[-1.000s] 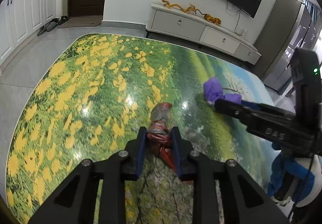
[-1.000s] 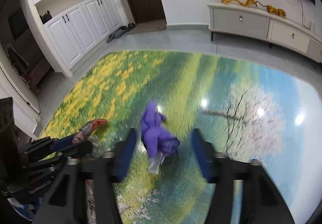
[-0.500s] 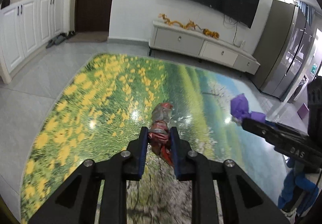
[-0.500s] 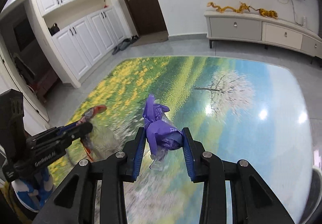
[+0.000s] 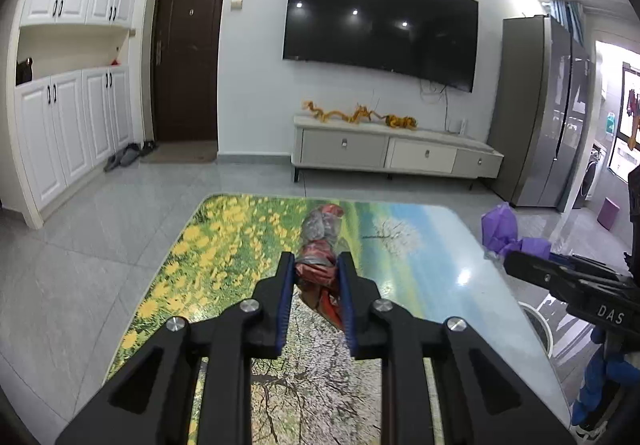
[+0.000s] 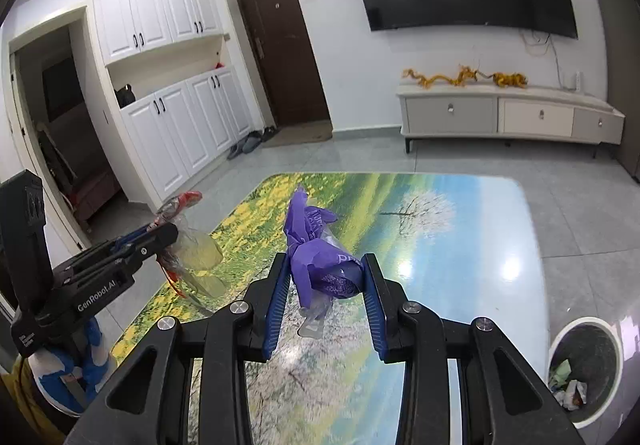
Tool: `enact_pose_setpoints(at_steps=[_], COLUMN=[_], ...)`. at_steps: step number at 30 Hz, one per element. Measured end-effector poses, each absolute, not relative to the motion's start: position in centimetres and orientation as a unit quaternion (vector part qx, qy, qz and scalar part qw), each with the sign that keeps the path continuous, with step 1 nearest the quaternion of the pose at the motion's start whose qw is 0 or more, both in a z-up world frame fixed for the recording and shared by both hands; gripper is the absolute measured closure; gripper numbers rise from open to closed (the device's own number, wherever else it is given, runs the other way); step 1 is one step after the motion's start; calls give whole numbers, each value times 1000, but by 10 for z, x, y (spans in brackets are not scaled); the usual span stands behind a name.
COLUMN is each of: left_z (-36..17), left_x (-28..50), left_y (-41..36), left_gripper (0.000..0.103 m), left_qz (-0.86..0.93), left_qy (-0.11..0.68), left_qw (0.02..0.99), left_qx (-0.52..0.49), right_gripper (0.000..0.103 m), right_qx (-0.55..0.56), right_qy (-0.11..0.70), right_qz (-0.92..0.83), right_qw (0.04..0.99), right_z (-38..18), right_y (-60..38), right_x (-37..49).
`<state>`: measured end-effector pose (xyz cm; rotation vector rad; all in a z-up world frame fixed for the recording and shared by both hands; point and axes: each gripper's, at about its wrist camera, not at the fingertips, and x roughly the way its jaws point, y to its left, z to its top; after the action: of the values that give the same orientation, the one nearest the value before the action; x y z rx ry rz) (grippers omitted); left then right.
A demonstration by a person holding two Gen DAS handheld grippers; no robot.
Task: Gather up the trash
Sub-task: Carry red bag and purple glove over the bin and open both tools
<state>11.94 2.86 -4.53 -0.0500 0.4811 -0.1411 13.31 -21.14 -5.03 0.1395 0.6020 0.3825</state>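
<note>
Above the landscape-print table (image 6: 460,245) both tools tilt slightly downward — left tool (image 5: 316,269) pinching a red wrapper (image 5: 320,245), right tool (image 6: 326,277) clamped on a purple wrapper (image 6: 316,249) — trash bin (image 6: 588,369) sits lower right.

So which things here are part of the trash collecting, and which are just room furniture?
Part of the job:
- red wrapper, clamped in the left gripper
- purple wrapper, clamped in the right gripper
- trash bin beside the table, already holding scraps

Just lying about:
- printed table
- TV
- TV cabinet
- slippers near the door
</note>
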Motion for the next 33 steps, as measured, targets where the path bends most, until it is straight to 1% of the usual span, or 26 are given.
enact_pose_setpoints(at_steps=[9, 19, 23, 33], left_z=[-15, 0, -1, -8], left_x=[79, 65, 70, 95], left_y=[6, -35, -50, -114], left_gripper=[83, 83, 83, 83], left_qz=[-79, -92, -99, -130], left_qy=[199, 181, 183, 203], left_qw=[977, 978, 977, 966], left_qx=[6, 42, 55, 96], right_gripper=[67, 67, 67, 67], right_qx=[72, 88, 89, 115], right_qy=[249, 221, 217, 228], right_qz=[155, 97, 60, -32], right_qw=[953, 966, 970, 966], right_z=[-25, -18, -22, -54], right_y=[-243, -293, -317, -392], right_x=[85, 58, 54, 57])
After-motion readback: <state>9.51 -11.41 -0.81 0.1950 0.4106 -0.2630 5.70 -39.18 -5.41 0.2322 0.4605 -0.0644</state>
